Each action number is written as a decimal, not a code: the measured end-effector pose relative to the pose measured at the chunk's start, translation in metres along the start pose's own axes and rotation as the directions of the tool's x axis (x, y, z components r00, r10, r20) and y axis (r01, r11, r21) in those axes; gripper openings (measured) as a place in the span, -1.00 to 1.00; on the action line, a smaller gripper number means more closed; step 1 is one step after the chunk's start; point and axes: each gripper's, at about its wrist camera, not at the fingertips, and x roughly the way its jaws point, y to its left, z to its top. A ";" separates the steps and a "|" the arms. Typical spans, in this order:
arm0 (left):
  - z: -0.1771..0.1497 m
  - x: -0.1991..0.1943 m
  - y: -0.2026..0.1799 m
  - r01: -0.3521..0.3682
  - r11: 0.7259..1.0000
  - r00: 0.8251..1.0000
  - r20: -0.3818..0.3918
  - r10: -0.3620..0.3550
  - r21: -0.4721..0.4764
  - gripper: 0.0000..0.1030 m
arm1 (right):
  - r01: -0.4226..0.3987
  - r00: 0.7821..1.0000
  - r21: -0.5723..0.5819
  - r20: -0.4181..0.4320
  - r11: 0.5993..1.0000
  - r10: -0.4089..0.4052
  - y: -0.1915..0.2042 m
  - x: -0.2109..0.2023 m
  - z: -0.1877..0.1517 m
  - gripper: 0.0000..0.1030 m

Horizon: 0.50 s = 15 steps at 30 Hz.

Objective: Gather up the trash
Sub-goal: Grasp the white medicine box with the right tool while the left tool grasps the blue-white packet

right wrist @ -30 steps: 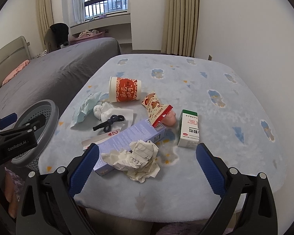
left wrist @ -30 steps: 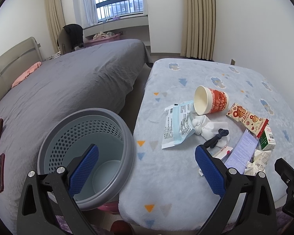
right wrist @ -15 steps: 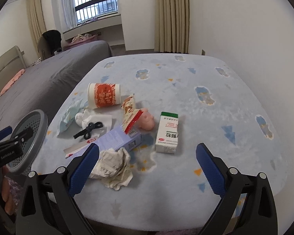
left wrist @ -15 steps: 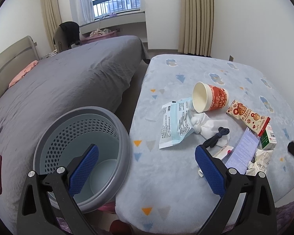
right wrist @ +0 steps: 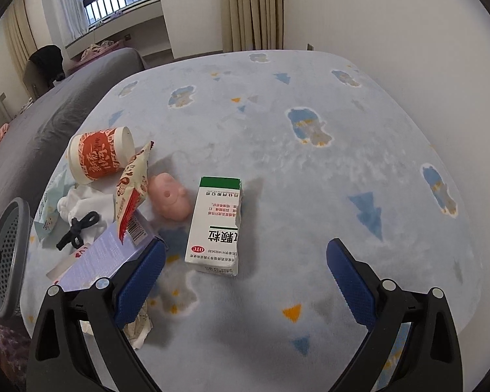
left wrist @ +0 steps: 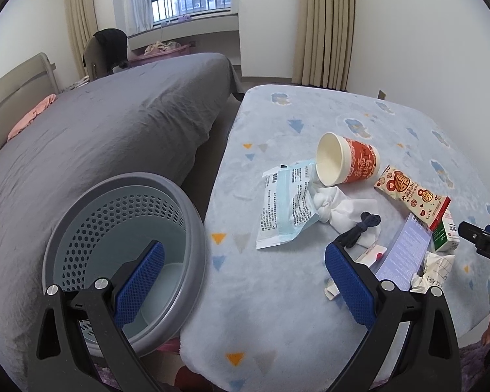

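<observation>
Trash lies on a light-blue patterned table (left wrist: 277,300): a tipped red-and-white paper cup (left wrist: 346,162), a plastic wrapper (left wrist: 285,209), white cloth with a dark hair tie (left wrist: 343,210), a snack packet (left wrist: 411,192), a lilac box (left wrist: 405,251), crumpled paper (left wrist: 436,268). A green-topped white carton (right wrist: 215,227) lies flat just ahead of my right gripper (right wrist: 245,284), which is open and empty above the table; a pink toy (right wrist: 170,201) sits beside the carton. My left gripper (left wrist: 241,282) is open, straddling the rim of a grey perforated bin (left wrist: 114,215).
A grey bed (left wrist: 114,124) runs along the table's left side, with a narrow gap between them. The bin (right wrist: 8,254) stands at the table's front-left corner. White walls and beige curtains (left wrist: 323,26) close off the far side. A hand shows at the lower right edge.
My right gripper has moved forward and lower toward the carton, which now looms larger. The left gripper has barely shifted, staying over the bin's rim.
</observation>
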 end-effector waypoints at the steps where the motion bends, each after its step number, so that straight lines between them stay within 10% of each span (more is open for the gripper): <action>1: 0.000 0.001 -0.001 -0.001 1.000 1.000 -0.004 0.001 0.002 0.88 | 0.003 1.000 0.001 -0.010 1.000 -0.003 0.001 0.005 0.002 0.83; 15: -0.002 0.017 -0.002 -0.014 1.000 0.999 -0.047 0.014 0.014 0.88 | 0.029 0.994 -0.027 -0.108 0.999 -0.032 0.013 0.051 0.013 0.82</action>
